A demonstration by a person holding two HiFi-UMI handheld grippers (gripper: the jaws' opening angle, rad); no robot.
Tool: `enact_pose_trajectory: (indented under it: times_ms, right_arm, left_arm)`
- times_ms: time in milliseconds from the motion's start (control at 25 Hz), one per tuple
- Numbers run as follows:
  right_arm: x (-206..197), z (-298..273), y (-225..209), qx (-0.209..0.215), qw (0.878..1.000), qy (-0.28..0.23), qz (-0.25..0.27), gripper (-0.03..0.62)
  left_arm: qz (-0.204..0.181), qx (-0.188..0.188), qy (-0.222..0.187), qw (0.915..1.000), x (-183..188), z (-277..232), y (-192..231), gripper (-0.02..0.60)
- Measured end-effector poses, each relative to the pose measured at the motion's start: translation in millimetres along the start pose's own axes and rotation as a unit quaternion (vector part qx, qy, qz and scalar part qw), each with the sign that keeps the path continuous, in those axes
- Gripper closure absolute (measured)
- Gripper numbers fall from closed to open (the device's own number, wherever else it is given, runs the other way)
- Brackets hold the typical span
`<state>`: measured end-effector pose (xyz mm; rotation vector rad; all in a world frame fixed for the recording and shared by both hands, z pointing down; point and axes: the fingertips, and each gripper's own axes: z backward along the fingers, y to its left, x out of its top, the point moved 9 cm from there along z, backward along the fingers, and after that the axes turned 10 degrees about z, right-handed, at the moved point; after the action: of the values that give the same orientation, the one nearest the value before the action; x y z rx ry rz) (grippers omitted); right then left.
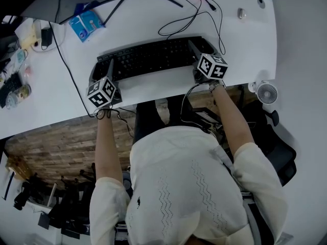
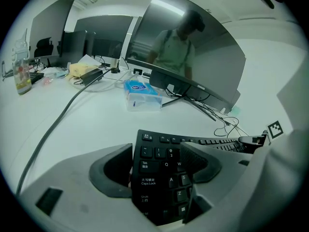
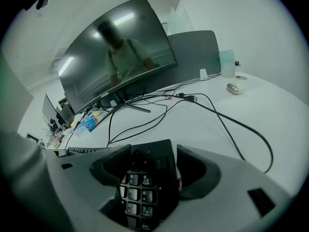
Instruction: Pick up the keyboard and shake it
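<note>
Black keyboard (image 1: 153, 56): it runs lengthwise across the near side of the desk, with a gripper on each end. From here I can't tell whether it has left the surface.
Left gripper (image 1: 109, 71): the jaws are closed on the keyboard's left end. In the left gripper view (image 2: 159, 178) the Tab and Caps Lock keys sit between them, one jaw lying over the keys near W and S and the other against the outer edge.
Right gripper (image 1: 194, 49): it is clamped on the right end. In the right gripper view (image 3: 152, 173) the number pad fills the gap between the jaws, both of which press against it.
Desk (image 1: 153, 14): white, curved along its front, with the person standing close against it.
Monitor (image 2: 193, 57): a wide curved screen, dark, standing behind the keyboard.
Cables (image 1: 190, 15): thin black loops on the desk between the monitor's foot and the keyboard's far edge.
Tissue pack (image 1: 86, 23): blue and white, on the desk well beyond the keyboard's left end.
Fan (image 1: 266, 92): small and white, off the desk's right front corner.
</note>
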<state>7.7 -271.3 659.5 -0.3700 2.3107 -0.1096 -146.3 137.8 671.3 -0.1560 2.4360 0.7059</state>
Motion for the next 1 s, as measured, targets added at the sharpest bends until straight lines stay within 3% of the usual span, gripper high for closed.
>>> enact_pose_trajectory:
  times_ms: [80, 320, 440, 680, 920, 1000]
  right_arm:
    - [1.1, 0.2, 3.0, 0.003, 1.0, 0.009, 0.005, 0.266]
    - [12.4, 11.0, 6.7, -0.023, 1.0, -0.013, 0.003, 0.273]
    - [25.3, 24.2, 16.9, 0.007, 0.999, -0.037, -0.016, 0.325]
    - [53.3, 52.8, 49.0, 0.062, 0.996, -0.069, 0.0, 0.45]
    - [75.3, 74.4, 76.0, 0.085, 0.991, -0.099, 0.018, 0.594]
    - [79.3, 80.5, 81.7, 0.092, 0.99, -0.105, 0.013, 0.594]
  left_arm:
    - [-0.002, 0.003, 0.004, 1.0, 0.9, -0.2, -1.1, 0.284]
    - [-0.047, 0.015, -0.002, 0.9988, 5.2, 9.0, -10.0, 0.285]
    - [-0.052, 0.005, -0.007, 0.9986, 6.0, 19.3, -15.9, 0.301]
    - [-0.063, -0.022, -0.023, 0.9975, 6.3, 42.5, -42.8, 0.514]
    - [-0.066, -0.04, -0.061, 0.9951, 17.2, 65.9, -74.4, 0.555]
    - [-0.069, -0.052, -0.071, 0.9937, 20.4, 72.5, -83.5, 0.558]
